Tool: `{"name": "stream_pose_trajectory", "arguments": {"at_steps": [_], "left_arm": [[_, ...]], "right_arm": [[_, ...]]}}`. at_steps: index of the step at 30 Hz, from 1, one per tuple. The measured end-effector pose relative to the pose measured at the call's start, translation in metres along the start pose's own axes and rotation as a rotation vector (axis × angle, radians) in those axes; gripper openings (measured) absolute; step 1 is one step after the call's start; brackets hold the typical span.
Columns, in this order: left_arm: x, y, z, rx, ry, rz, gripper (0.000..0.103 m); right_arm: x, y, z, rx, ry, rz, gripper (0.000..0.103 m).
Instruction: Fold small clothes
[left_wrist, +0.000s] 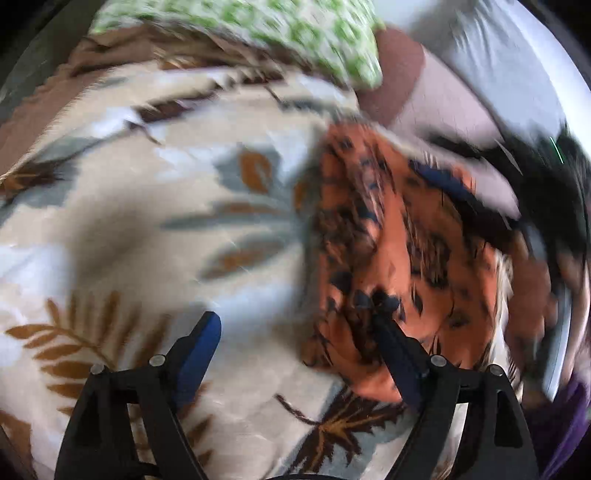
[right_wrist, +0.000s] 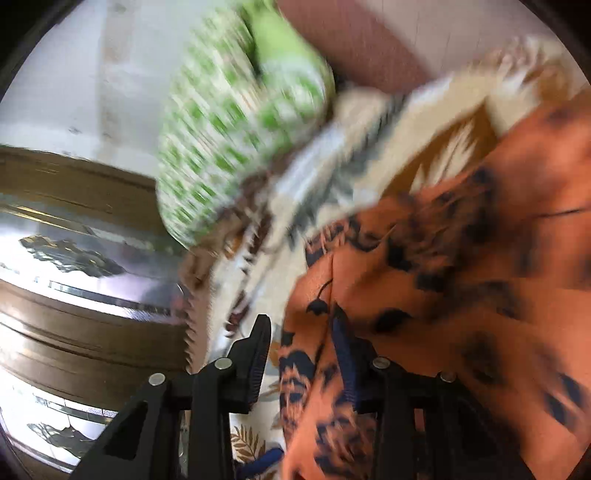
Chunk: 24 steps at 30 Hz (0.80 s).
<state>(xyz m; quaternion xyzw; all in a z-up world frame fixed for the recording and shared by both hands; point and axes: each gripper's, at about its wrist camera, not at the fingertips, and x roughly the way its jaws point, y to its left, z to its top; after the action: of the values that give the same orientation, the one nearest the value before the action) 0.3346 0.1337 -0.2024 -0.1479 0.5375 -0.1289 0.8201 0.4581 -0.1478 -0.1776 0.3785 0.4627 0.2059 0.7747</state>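
An orange garment with dark leaf print (left_wrist: 391, 236) hangs crumpled above a cream blanket with leaf pattern (left_wrist: 155, 206). In the left wrist view my left gripper (left_wrist: 295, 314) is open; its right finger (left_wrist: 395, 350) touches the garment's lower edge, its left finger (left_wrist: 199, 350) is over the bare blanket. In the right wrist view the garment (right_wrist: 461, 280) fills the right side. My right gripper (right_wrist: 301, 332) has its jaws apart, and the cloth drapes over the right finger (right_wrist: 343, 347). Both views are motion-blurred.
A green and white patterned pillow (left_wrist: 295, 33) lies at the far end of the blanket, also in the right wrist view (right_wrist: 236, 140). A brown headboard (right_wrist: 369, 48) and a wooden cabinet with glass panels (right_wrist: 74, 266) stand beside the bed.
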Motion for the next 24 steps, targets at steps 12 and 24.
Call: {"name": "stream_pose_trajectory", "arguments": {"at_steps": [12,24], "left_arm": [[-0.012,-0.006,-0.004,-0.09,-0.083,-0.201,0.086],[0.04,-0.033,-0.005,-0.042,0.024,-0.2,0.057]], "right_arm": [[-0.144,-0.126,-0.052,0.223,-0.184,-0.073,0.086],[-0.049,-0.099,-0.052,0.015,-0.029,-0.054,0.086]]}}
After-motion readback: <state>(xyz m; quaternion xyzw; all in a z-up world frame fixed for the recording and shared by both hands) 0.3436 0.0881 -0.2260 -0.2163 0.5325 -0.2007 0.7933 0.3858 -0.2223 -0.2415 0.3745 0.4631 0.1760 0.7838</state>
